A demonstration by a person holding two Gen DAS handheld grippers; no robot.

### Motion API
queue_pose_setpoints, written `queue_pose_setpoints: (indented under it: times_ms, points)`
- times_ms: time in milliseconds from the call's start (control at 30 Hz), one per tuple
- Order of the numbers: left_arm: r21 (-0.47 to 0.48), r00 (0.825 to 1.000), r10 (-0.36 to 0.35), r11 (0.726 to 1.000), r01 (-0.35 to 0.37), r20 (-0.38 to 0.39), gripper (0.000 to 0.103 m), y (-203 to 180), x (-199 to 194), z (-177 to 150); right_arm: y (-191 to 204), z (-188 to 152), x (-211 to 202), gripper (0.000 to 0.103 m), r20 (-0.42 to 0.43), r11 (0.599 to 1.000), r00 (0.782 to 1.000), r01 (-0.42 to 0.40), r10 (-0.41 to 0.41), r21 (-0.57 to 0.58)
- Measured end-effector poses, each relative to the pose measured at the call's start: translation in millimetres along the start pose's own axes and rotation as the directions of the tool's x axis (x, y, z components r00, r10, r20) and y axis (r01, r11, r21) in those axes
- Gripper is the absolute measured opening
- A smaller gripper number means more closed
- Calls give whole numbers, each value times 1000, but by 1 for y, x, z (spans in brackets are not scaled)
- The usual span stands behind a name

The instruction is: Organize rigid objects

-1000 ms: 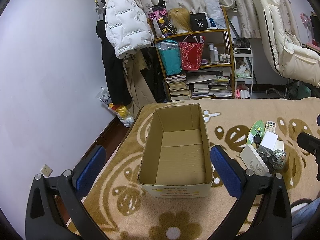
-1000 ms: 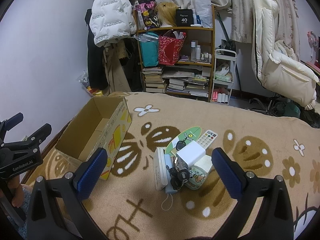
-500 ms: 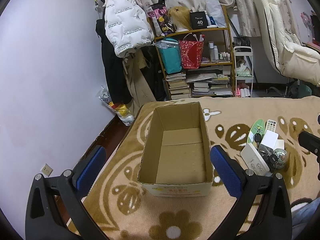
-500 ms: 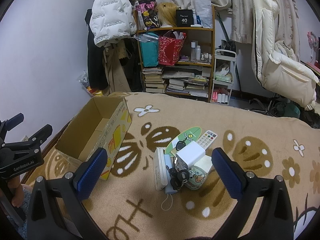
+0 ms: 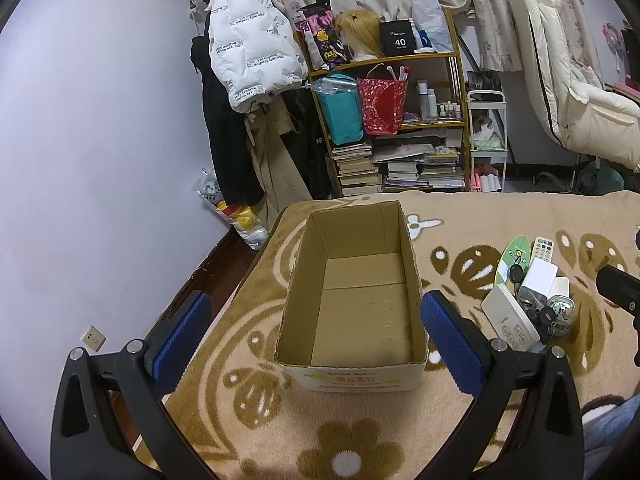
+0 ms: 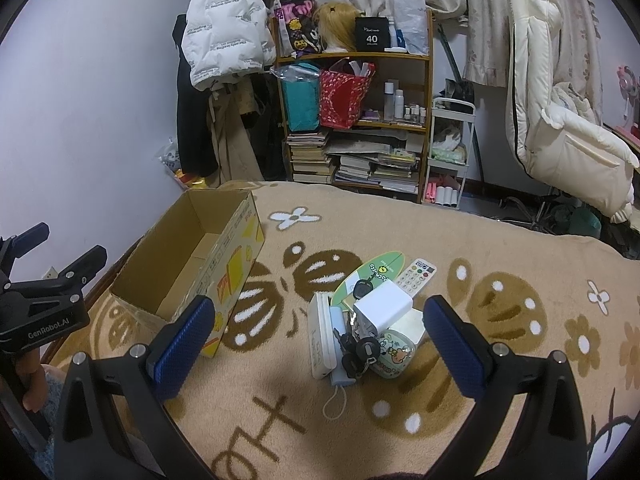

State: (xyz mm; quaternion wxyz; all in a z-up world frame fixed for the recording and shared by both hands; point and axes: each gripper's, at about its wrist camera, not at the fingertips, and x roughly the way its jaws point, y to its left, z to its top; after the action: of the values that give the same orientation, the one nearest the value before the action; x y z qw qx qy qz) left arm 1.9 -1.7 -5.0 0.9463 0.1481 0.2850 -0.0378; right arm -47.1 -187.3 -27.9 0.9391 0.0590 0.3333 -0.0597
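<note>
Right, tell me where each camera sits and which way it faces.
Left wrist: on the left gripper, looking forward and down into the empty box; its own open blue fingers show, the right gripper's tip at the right edge.
Right wrist: on the right gripper, facing the pile on the blanket; its open fingers show, the left gripper at the left.
Shared: box, pile, shelf.

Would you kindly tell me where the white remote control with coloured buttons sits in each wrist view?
Left wrist: white remote control at right edge, far end of the pile.
Right wrist: remote centre, beyond the white block.
Shared landmark: cardboard box.
</note>
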Motion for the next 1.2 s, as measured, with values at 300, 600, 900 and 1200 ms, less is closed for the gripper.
queue_pose_setpoints:
  times_ms: [300, 600, 900, 1200]
  points:
    - [0, 1000, -1, 1000, 1, -4, 103, -2, 2, -1, 0, 1, 1, 103, -2, 1000, 1000, 0, 0, -1]
    - [0, 1000, -1, 1000, 1, -5, 103, -2, 3, -2, 0, -1, 2, 103, -2, 1000, 1000, 1, -1, -1]
    - [-4, 1000, 5, 1000, -5, -3, 103, -2, 4, -3, 1, 0, 3, 103, -4, 1000, 1000, 2, -2, -3]
    - [-30, 998, 5, 1000, -7, -70, 103, 2, 22, -4, 3, -1, 6, 103, -22, 1000, 1000, 18, -18, -11]
